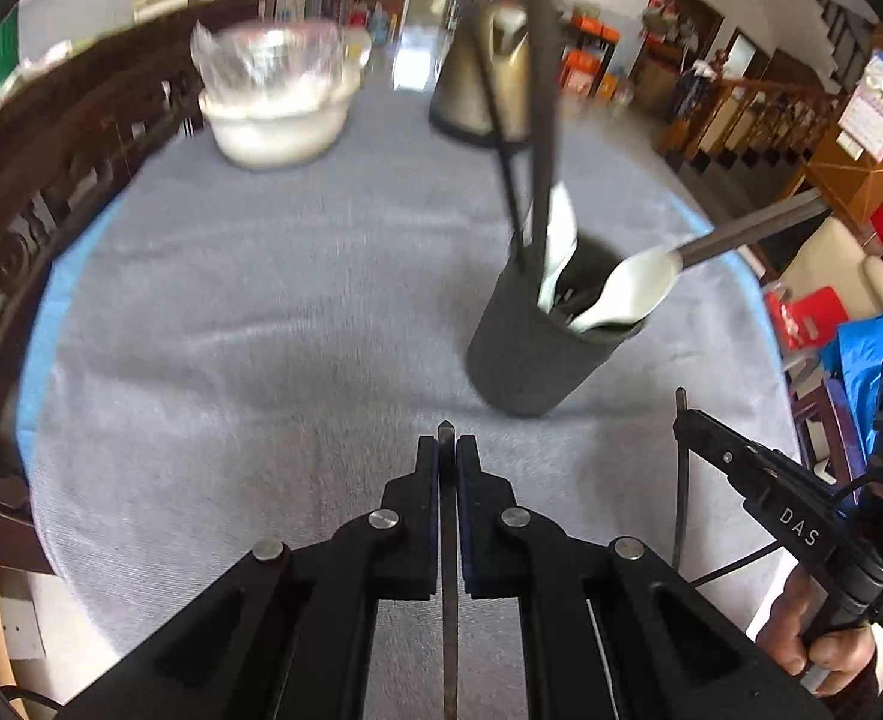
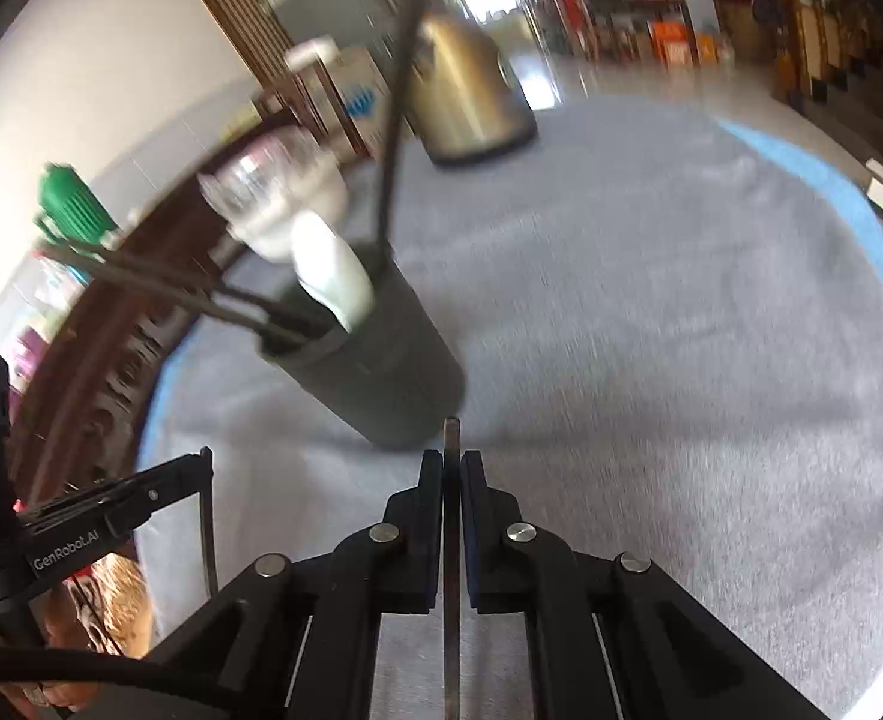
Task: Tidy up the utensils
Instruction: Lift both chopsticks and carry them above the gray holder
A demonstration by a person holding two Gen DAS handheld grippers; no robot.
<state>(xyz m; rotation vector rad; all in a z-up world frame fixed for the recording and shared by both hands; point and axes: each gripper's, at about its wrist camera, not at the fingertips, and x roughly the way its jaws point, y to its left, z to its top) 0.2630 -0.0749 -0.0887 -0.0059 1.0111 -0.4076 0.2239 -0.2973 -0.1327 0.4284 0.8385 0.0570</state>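
A round table covered in a grey cloth (image 1: 249, 312) fills both wrist views. On it stands a dark cylindrical holder (image 1: 537, 342), upright, already holding white spoons (image 1: 621, 291) and several dark chopsticks (image 1: 540, 120) that lean out over its rim. Beyond it sit a brass-coloured kettle (image 1: 483, 84) and a stack of white and clear bowls (image 1: 276, 102), well apart from the holder.

The left gripper (image 1: 448, 450) has its fingers pressed together on a thin dark stick — most likely a chopstick (image 1: 446, 438) — whose pointed tip pokes out just past the fingertips. The right gripper (image 2: 452, 462) is likewise pinching a similar thin stick (image 2: 452, 432), its blunt end showing above the fingers. Each gripper appears at the edge of the other's view, both near the holder's base but not touching it.

The step in hand appears to be dropping these two sticks into the holder. To do it well, each gripper should rise above the rim, tip its stick toward vertical, and aim for the open gap among the utensils already inside. Taking turns seems wise — the opening is crowded, and the leaning handles could be knocked. Release only once the lower end is well inside, so the stick slides down instead of tipping the holder.
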